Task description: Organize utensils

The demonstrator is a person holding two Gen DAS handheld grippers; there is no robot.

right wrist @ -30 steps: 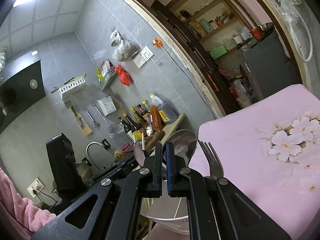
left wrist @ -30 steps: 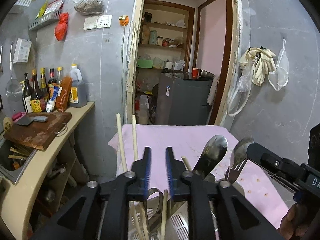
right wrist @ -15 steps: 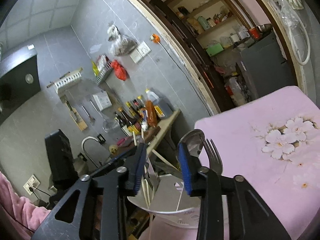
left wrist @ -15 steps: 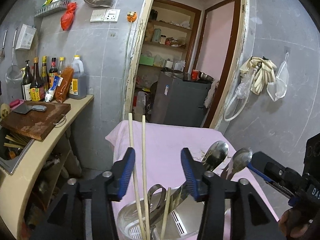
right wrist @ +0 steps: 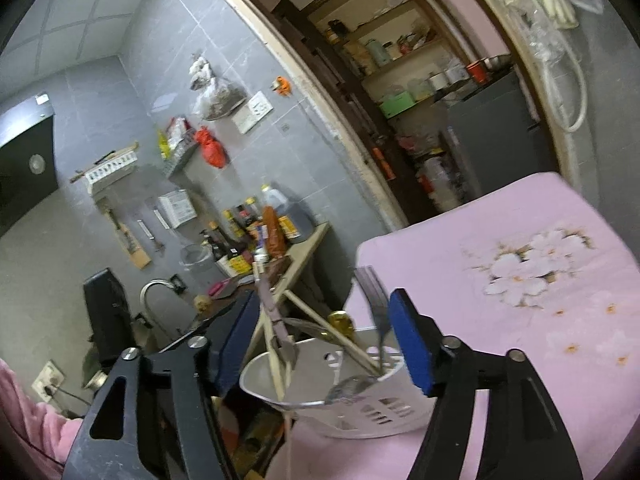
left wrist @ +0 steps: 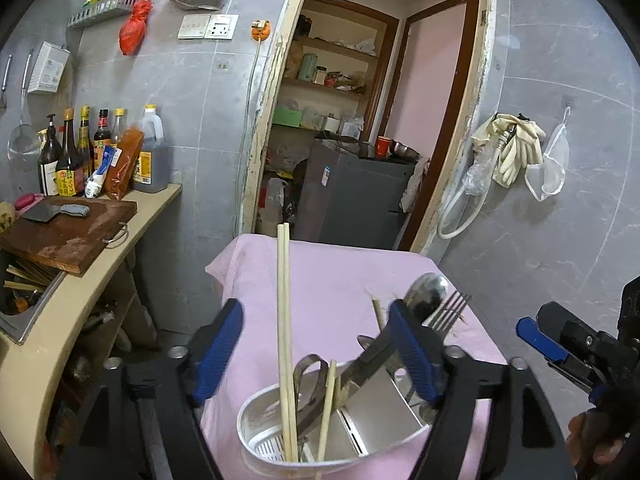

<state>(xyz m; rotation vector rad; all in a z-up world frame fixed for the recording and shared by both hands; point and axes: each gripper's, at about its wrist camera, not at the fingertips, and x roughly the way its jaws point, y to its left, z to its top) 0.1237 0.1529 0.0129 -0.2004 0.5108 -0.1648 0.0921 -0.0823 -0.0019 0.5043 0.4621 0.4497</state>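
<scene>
Both sets of jaws have just been opening: a second ago each pair was nearly pinched together over the utensil holder (left wrist: 332,436), and now the left hand-held gripper (left wrist: 316,348) stands wide, with the chopsticks (left wrist: 283,320) rising free between its blue pads, touched by neither. The right hand-held gripper (right wrist: 324,344) has spread too, gaping on either side of the holder's rim with nothing pressed between its pads; the fork (right wrist: 370,292) stands just inside its right pad. From the left view the spoon (left wrist: 426,292) and fork lean out at about 1 o'clock, partly behind the right pad, and the chopsticks stand nearly upright toward 12. All of them sit in the white holder, which rests on the pink cloth (left wrist: 328,280) covering the tabletop. To my eye both hands have let go, so this batch of utensils looks delivered, and the sorting here seems close to done.
</scene>
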